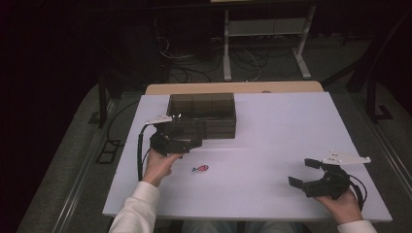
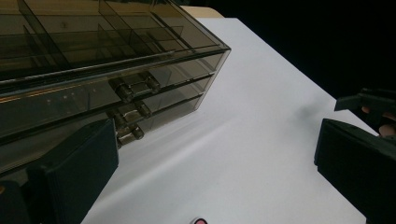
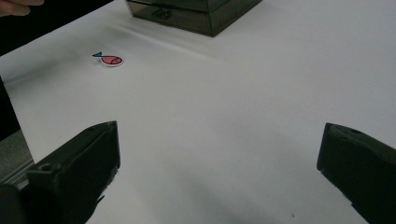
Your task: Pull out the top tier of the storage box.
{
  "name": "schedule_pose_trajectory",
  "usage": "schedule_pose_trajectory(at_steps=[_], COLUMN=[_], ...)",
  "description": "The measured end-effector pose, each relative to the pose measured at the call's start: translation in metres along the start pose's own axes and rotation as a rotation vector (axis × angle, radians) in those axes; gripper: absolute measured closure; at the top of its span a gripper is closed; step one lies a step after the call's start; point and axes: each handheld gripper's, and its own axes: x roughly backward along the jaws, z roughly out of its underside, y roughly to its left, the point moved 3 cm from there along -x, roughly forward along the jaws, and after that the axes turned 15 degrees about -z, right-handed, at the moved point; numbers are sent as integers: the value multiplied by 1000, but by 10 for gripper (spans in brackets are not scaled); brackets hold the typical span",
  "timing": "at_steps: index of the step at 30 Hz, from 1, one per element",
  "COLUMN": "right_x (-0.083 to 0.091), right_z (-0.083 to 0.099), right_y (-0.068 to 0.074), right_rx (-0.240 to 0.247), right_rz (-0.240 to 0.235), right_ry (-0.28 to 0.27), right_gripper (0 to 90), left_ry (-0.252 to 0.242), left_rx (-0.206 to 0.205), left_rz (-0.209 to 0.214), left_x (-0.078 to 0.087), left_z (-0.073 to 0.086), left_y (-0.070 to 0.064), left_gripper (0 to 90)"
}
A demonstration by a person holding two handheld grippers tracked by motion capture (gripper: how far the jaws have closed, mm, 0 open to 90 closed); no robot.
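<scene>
Smoky drawer box, handles toward person

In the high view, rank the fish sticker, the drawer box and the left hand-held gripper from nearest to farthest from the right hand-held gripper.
From the right hand-held gripper:
1. Fish sticker, mid-table to its left.
2. Left hand-held gripper, farther left, by the box.
3. Drawer box, toward the back; too close to the left gripper to separate confidently.

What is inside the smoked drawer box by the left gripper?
Through the top of the drawer box, dividers form empty-looking compartments. Its three handled drawers are shut; the dark tinted fronts hide what they hold. The left gripper is open beside it.
</scene>
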Motion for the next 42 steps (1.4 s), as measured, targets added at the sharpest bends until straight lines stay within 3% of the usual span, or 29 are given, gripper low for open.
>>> schedule_pose_trajectory(at_steps=[8, 29, 42], right_x=[1, 0, 0], right_z=[-1, -1, 0], right_y=[0, 1, 1], right_rx=[9, 15, 21], right_rz=[7, 10, 12], right_ry=[-6, -4, -4], right_gripper=[0, 0, 0], left_ry=[-2, 14, 9], left_rx=[52, 131, 202], left_rz=[22, 49, 65], left_x=[-6, -22, -35], left_z=[-1, 0, 3], left_y=[2, 3, 2], left_gripper=[0, 0, 0])
